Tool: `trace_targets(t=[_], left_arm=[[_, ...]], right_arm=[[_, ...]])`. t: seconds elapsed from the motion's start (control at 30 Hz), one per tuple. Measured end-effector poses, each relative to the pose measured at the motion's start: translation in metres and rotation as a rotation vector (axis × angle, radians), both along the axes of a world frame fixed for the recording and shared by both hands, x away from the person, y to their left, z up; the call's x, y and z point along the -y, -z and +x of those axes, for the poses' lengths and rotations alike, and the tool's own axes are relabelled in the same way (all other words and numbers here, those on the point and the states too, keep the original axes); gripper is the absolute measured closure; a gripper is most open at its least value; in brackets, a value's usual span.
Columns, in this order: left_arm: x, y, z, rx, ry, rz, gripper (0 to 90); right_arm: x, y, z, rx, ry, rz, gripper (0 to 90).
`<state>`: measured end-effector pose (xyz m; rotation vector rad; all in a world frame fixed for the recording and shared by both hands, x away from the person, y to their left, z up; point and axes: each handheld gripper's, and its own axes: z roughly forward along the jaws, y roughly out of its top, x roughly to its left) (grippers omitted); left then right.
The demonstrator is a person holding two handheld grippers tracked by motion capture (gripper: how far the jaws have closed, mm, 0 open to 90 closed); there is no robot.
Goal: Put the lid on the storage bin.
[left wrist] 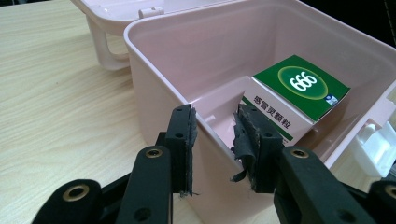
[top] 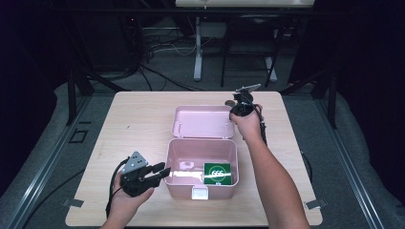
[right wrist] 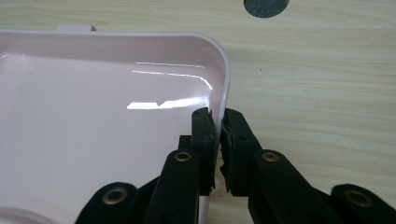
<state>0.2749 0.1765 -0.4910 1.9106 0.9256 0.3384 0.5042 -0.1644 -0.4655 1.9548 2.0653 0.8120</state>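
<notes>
Pink plastic is seen at the middle of the wooden table [top: 133, 119]: an open box [top: 174, 162] with its lid [top: 203, 121] laid back flat behind it on the far side. Inside the box, at its right end, a green-topped carton [top: 217, 172] marked "666" is seen lying tilted, one white side printed with characters being shown in the left gripper view [left wrist: 280, 112]. A white latch [top: 199, 192] is fixed to the box's front wall.

The left gripper [top: 160, 172] is held just beside the box's left wall, and its jaws are spread, one outside the wall and one over the inside; whether the wall is touched cannot be told. The right gripper [top: 237, 110] is held at the lid's right rim, and in the right gripper view that thin rim [right wrist: 227, 88] is pinched between the closed jaws. A dark round object [right wrist: 266, 6] is seen on the table beyond the lid, too cropped to be identified.
</notes>
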Motion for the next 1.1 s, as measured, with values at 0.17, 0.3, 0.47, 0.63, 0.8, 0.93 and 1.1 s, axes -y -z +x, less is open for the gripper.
trace_targets(t=[0.17,0.3,0.47,0.63,0.8,0.93,1.1], left_arm=[[-0.001,0.0,0.0,-0.002,0.002,-0.008,67.4],[-0.001,0.001,0.0,-0.004,0.003,-0.012,67.4],[-0.001,0.001,0.0,-0.001,-0.006,-0.015,67.3],[0.0,0.002,0.0,-0.002,-0.009,-0.018,66.8],[0.0,0.002,0.0,-0.004,-0.012,-0.018,66.6],[0.0,0.002,0.0,-0.002,-0.013,-0.02,66.6],[0.001,0.002,0.0,-0.001,-0.016,-0.018,66.7]], right_arm=[[-0.002,-0.005,-0.003,0.046,-0.01,-0.003,84.8],[-0.001,-0.012,-0.008,0.077,-0.01,0.003,85.1],[0.001,-0.025,-0.014,0.116,-0.017,0.018,86.0],[0.001,-0.034,-0.022,0.159,-0.027,0.014,86.1],[0.002,-0.045,-0.032,0.194,-0.048,0.001,86.3],[0.003,-0.05,-0.038,0.228,-0.054,0.011,86.5],[0.005,-0.059,-0.05,0.272,-0.077,0.012,86.7]])
